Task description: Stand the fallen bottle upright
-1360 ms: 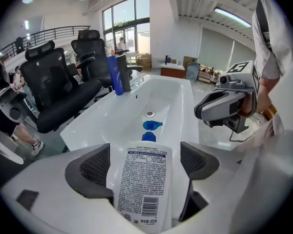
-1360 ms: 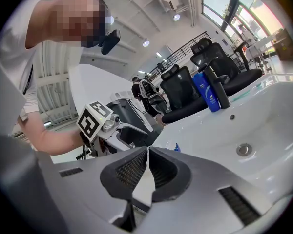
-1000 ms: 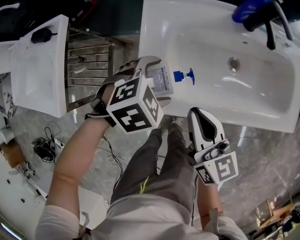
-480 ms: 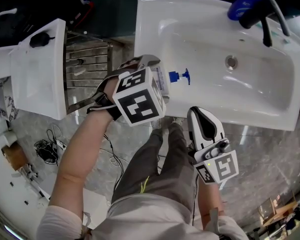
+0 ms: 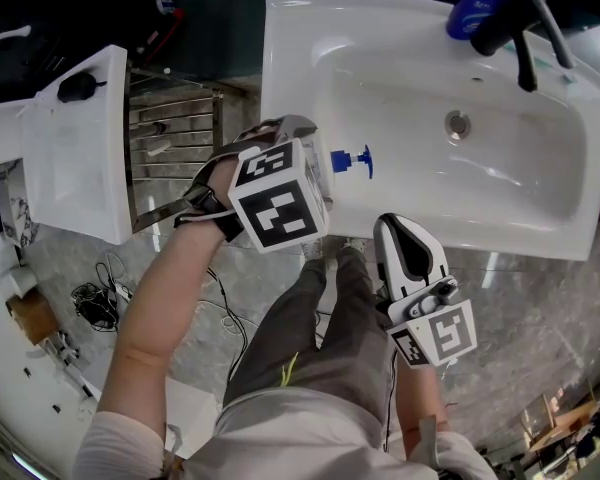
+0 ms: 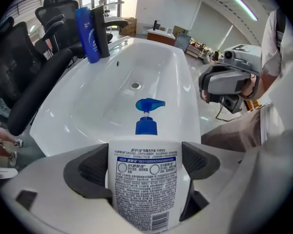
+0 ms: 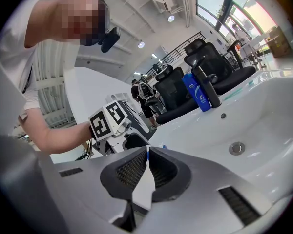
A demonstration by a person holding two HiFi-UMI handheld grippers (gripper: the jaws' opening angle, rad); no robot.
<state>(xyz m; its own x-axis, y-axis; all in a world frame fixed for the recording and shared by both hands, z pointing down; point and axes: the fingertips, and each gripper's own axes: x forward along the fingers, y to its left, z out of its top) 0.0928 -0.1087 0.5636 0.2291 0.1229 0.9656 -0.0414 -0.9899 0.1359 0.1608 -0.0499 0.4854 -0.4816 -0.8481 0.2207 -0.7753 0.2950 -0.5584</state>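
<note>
The left gripper [image 5: 318, 156] is shut tight on the white plastic pump bottle with the blue pump top [image 5: 348, 159]. In the left gripper view the two grey pads press on the two sides of the bottle [image 6: 146, 182], with its label facing the camera. The blue pump points away from the gripper, out over the big white sink [image 5: 410, 73]. The bottle is at the left end of the sink, by the rim. It lies on its side, not standing. I cannot tell if it touches the rim or hangs just above it.

The right gripper [image 5: 408, 255] waits near the person's legs, just in front of the sink. Its jaws are pressed together with nothing between them [image 7: 147, 167].

A tall dark blue bottle [image 5: 483, 1] stands at the far end of the sink, beside the black tap [image 5: 525, 30].

I think the step now is the grab, and it looks done. Next the left hand needs to turn so the pump points up. Then it should put the flat bottom down on a flat part of the sink, and open the jaws slowly so the bottle does not tip
</note>
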